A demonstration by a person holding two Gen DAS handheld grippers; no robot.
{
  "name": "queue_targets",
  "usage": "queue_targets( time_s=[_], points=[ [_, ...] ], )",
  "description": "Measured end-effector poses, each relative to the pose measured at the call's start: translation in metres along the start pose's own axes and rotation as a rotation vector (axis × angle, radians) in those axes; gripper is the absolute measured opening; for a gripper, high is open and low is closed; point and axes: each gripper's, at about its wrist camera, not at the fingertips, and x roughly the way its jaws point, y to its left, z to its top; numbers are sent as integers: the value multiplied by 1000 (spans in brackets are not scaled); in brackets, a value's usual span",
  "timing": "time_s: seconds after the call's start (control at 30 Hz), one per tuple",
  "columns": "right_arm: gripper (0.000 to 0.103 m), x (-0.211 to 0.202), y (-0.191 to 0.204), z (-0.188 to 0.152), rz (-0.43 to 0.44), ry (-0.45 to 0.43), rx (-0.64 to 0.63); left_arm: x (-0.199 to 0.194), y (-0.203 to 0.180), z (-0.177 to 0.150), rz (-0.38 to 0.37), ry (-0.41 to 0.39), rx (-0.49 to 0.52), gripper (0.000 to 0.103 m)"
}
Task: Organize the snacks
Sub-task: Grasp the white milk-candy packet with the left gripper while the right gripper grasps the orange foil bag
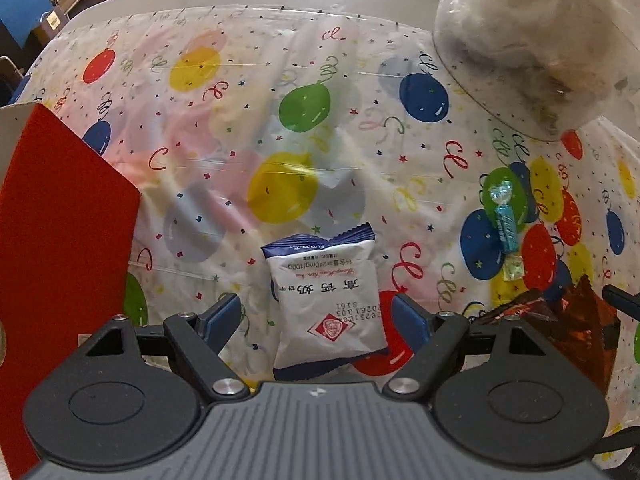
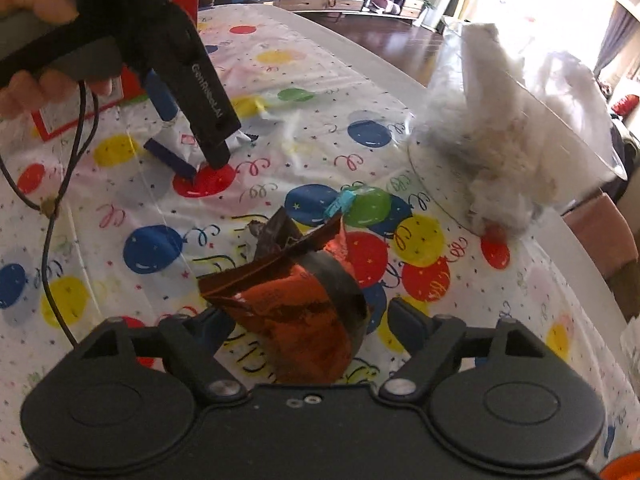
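Balloon-printed plastic sheeting [image 1: 224, 128] covered the table, with dark floor and low wooden furniture visible beyond its far edge. At the far left stood a red box [image 1: 60, 248], its white inner rim showing at the top. Just right of it, in the left wrist view, the left gripper [image 1: 316, 314] pointed steeply down over a white and blue snack packet [image 1: 328, 304] lying flat on the sheeting. Its 2 blue pads stood on either side of the packet with a visible gap at each side, so the grip was released and nothing was clamped. In the right wrist view the same gripper was seen from the side, held by a hand [image 2: 36, 12] at the upper left, its fingers planted around that packet.

Further right lay a small blue wrapped candy [image 1: 505, 220], alone on the sheeting and apart from both tools. Near it, a crinkled orange-brown foil packet [image 2: 296, 304] sat between the arms of the right gripper [image 2: 308, 320]. The left pad looked close against the foil while the right pad stood clear of it, so the packet was bracketed but not squeezed.

At the far right rose a clear plastic bag [image 2: 504, 136] stuffed with pale, fluffy contents, resting on the table well away from both packets.
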Motion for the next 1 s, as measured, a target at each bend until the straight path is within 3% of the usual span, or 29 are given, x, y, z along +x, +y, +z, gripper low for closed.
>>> queue_targets(
  time_s=[0.13,0.33,0.43,0.57,1.0],
  points=[
    [66,3,0,-2,22,-16,-6,6,1,1,10,7,-10,82],
    [59,-1,4,-5,3,-38,0,6,-1,0,23,-12,-7,81],
    [54,-4,6,-7,-24,-37,22,4,-6,-5,42,-29,15,74],
    [48,-9,10,-11,-42,-48,81,-2,-11,-8,35,-44,43,50],
    [44,-48,31,-11,-108,-89,282,-24,-2,-33,-22,-56,104,47]
  ],
)
